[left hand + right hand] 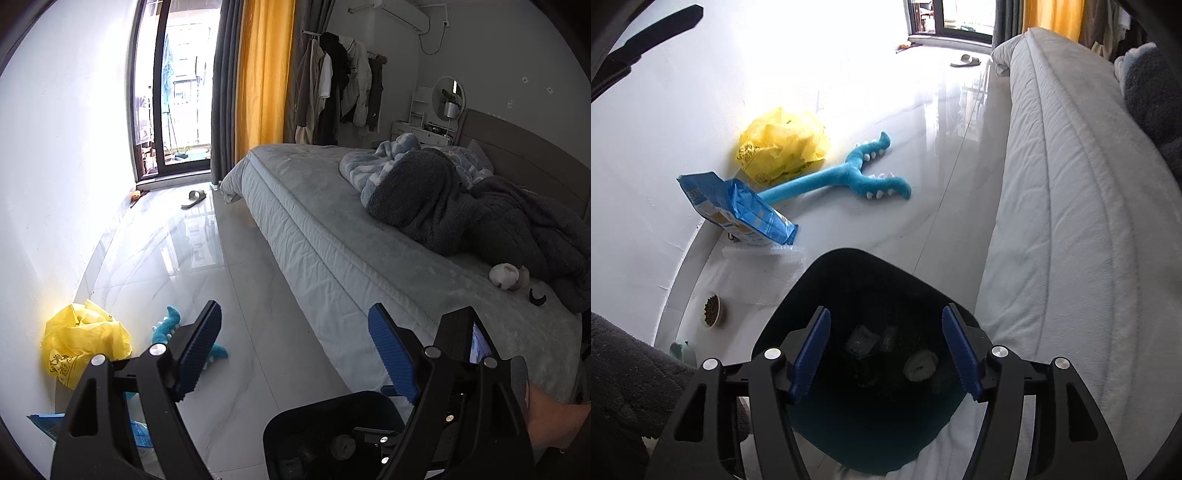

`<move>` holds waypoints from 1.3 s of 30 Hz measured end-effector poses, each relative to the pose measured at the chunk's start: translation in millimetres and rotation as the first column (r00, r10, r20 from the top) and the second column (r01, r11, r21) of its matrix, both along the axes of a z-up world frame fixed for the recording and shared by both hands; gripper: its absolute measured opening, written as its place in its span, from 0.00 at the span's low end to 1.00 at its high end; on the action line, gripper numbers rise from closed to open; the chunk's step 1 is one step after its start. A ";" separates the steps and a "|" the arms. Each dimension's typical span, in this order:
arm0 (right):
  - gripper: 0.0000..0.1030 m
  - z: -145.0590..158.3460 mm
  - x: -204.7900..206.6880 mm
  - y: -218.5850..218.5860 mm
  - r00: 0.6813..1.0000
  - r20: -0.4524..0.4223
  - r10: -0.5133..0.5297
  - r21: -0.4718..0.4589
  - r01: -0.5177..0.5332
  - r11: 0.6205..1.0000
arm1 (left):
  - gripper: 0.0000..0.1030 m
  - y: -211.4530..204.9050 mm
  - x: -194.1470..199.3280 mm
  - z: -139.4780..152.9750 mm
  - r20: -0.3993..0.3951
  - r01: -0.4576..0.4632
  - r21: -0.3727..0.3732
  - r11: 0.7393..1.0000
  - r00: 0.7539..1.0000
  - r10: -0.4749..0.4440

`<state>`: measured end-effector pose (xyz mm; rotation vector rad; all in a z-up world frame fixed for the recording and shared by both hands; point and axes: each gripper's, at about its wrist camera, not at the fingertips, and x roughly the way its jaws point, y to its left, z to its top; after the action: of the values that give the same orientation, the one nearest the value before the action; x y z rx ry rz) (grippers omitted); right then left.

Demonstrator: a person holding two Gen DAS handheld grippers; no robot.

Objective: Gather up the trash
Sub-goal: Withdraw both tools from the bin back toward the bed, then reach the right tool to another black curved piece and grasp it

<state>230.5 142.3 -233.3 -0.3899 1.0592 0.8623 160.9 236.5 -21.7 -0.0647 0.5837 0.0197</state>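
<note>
The right gripper (886,350) hangs spread and empty right over the dark bin (849,266), likely because a crumpled pale wad (921,365) already lies inside. The left gripper (295,350) is wide apart too, holding nothing. More trash waits at ten o'clock from the bin: a crinkled yellow bag (783,147) and a torn blue packet (738,210) by the wall.

Floor strip between wall and bed: clearances and obstructions

Open: bare floor (923,155) down the middle, toward the far glass door (173,110). Blocked along the wall edge: yellow bag (783,144), blue packet (738,206) leaning on the wall, clear wrap (764,256), filled bowl (712,309). Blue plush toy (849,177) juts from the packet into the strip. Bed (1071,221) closes the opposite side. Dark bin (849,280) stands against the bed's near edge, mouth unobstructed; a slipper (193,199) lies at the far end.
</note>
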 end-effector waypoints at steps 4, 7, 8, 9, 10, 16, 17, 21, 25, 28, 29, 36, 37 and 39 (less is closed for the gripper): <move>0.66 28.1 1.9 -19.6 0.998 0.059 -0.013 0.085 0.008 0.996 | 0.81 -17.2 6.6 8.7 0.022 0.014 0.002 1.000 1.000 -0.014; 0.66 40.4 5.0 -36.4 0.995 0.097 -0.034 0.111 0.023 0.994 | 0.81 -31.3 12.4 11.0 0.027 0.028 0.001 1.000 0.999 -0.028; 0.66 43.2 6.0 -41.6 0.994 0.105 -0.041 0.119 0.029 0.992 | 0.81 -35.4 13.6 11.5 0.029 0.031 0.002 1.000 0.999 -0.031; 0.66 46.7 8.1 -47.8 0.992 0.114 -0.051 0.128 0.036 0.991 | 0.81 -40.8 15.3 11.9 0.031 0.033 0.002 0.999 0.999 -0.033; 0.66 50.5 10.3 -54.3 0.990 0.124 -0.064 0.136 0.047 0.990 | 0.81 -46.1 17.3 12.1 0.033 0.039 0.000 0.999 0.999 -0.039; 0.67 67.2 22.6 -93.7 0.976 0.171 -0.133 0.170 0.104 0.980 | 0.81 -74.2 29.1 12.6 0.042 0.071 -0.002 0.997 0.997 -0.071; 0.67 69.1 24.3 -102.1 0.973 0.179 -0.147 0.175 0.115 0.978 | 0.81 -79.0 31.7 12.2 0.042 0.076 -0.001 0.997 0.996 -0.076; 0.67 72.3 29.9 -128.9 0.962 0.194 -0.192 0.183 0.157 0.971 | 0.81 -95.7 40.5 11.5 0.038 0.099 -0.013 0.995 0.994 -0.098; 0.67 73.4 35.3 -158.8 0.946 0.216 -0.240 0.179 0.204 0.963 | 0.81 -117.4 49.1 9.0 0.031 0.133 -0.025 0.991 0.991 -0.132; 0.68 70.3 38.5 -176.3 0.935 0.227 -0.274 0.169 0.239 0.956 | 0.81 -132.3 54.3 6.3 0.025 0.159 -0.033 0.987 0.987 -0.159; 0.68 70.7 40.2 -183.2 0.932 0.226 -0.284 0.171 0.249 0.953 | 0.81 -137.1 56.3 5.1 0.022 0.165 -0.032 0.986 0.986 -0.164; 0.68 78.3 47.0 -227.8 0.905 0.232 -0.356 0.195 0.315 0.929 | 0.81 -161.6 69.0 -1.8 0.000 0.184 -0.051 0.982 0.983 -0.184; 0.68 79.3 47.5 -232.1 0.902 0.234 -0.363 0.196 0.322 0.926 | 0.81 -164.7 71.3 -3.1 -0.002 0.185 -0.054 0.981 0.983 -0.186; 0.68 78.8 49.0 -240.7 0.894 0.241 -0.378 0.194 0.337 0.921 | 0.82 -172.2 75.7 -5.0 -0.006 0.188 -0.056 0.980 0.982 -0.189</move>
<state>279.5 -98.4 -154.5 -0.1724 0.7700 0.5309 236.6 64.3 -26.7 -0.0628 0.5994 -0.1807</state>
